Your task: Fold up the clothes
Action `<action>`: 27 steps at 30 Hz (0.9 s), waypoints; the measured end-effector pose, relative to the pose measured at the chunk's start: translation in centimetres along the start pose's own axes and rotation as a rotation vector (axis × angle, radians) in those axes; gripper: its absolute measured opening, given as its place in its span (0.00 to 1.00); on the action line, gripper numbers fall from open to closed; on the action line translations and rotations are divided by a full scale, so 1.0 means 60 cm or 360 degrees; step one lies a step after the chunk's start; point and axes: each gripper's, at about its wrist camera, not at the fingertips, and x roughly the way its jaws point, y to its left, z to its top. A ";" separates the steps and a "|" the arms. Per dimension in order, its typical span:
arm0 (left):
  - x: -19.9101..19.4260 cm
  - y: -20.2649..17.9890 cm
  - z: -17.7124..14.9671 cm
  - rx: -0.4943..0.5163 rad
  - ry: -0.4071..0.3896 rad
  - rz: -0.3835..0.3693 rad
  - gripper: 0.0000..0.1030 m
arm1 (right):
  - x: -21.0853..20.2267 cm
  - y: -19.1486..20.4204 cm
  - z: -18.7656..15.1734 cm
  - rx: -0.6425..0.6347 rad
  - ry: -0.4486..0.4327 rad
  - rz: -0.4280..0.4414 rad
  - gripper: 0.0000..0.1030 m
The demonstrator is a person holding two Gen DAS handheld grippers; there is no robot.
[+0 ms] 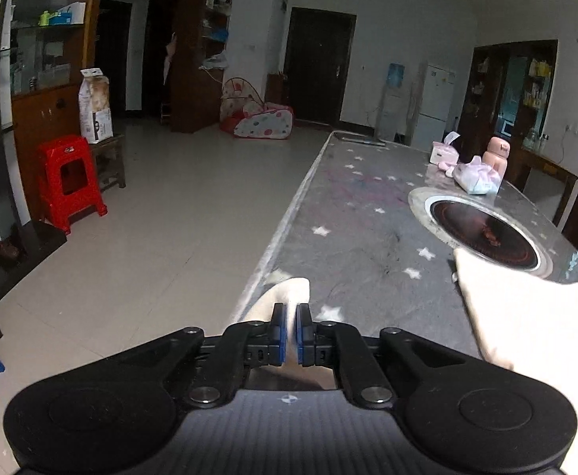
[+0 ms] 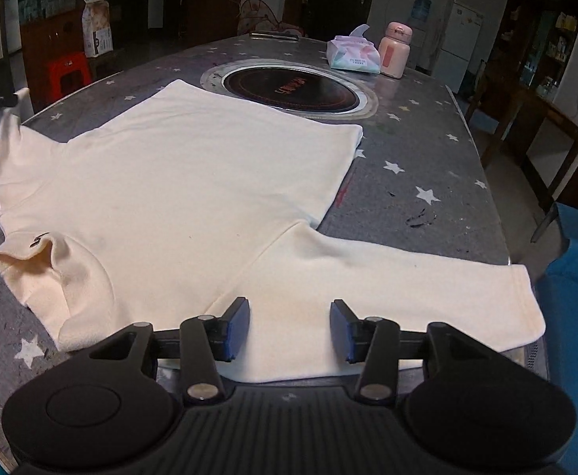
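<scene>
The left gripper (image 1: 291,326) is clamped tight, while the right gripper (image 2: 289,326) stands with jaws apart.

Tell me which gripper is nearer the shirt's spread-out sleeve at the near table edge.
Right. The right gripper hangs open directly over that sleeve. The left gripper is shut on the far sleeve tip at the opposite edge.

The cream shirt (image 2: 194,182) is soft, matt cloth. The table (image 2: 427,150) wears a glossy, star-printed grey cover. The inset cooktop (image 2: 289,89) is shiny dark glass, ringed in brushed metal. The stool (image 1: 69,182) is glossy red plastic.
</scene>
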 end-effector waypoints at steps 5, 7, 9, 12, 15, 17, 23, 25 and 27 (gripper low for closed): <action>0.002 0.018 -0.021 0.0023 0.0078 0.0063 0.05 | -0.009 0.022 0.010 -0.0051 -0.0036 0.0074 0.45; 0.006 0.019 -0.021 0.0022 0.0085 0.0079 0.05 | -0.013 0.039 0.017 -0.0082 -0.0057 0.0157 0.45; 0.011 0.015 -0.017 0.0042 0.0082 0.0091 0.05 | -0.014 0.059 0.023 -0.0115 -0.0064 0.0239 0.45; 0.019 0.011 -0.013 0.0086 0.0092 0.0125 0.05 | -0.008 0.090 0.022 -0.0190 -0.0038 0.0335 0.45; 0.030 0.011 -0.013 0.0127 0.0125 0.0178 0.07 | -0.009 0.115 0.011 -0.0272 -0.0013 0.0376 0.44; 0.034 0.017 -0.015 0.0117 0.0149 0.0184 0.10 | -0.017 0.117 0.009 -0.0295 -0.0008 0.0392 0.44; 0.011 0.012 -0.003 0.0092 0.0113 0.0181 0.16 | -0.030 0.113 0.003 -0.0297 0.0000 0.0399 0.44; -0.008 0.002 0.006 0.0090 0.0082 0.0121 0.16 | -0.032 0.111 -0.001 -0.0272 0.0001 0.0413 0.44; -0.029 -0.023 0.013 0.0098 0.0053 -0.0007 0.16 | -0.040 0.105 -0.003 -0.0230 -0.0021 0.0408 0.44</action>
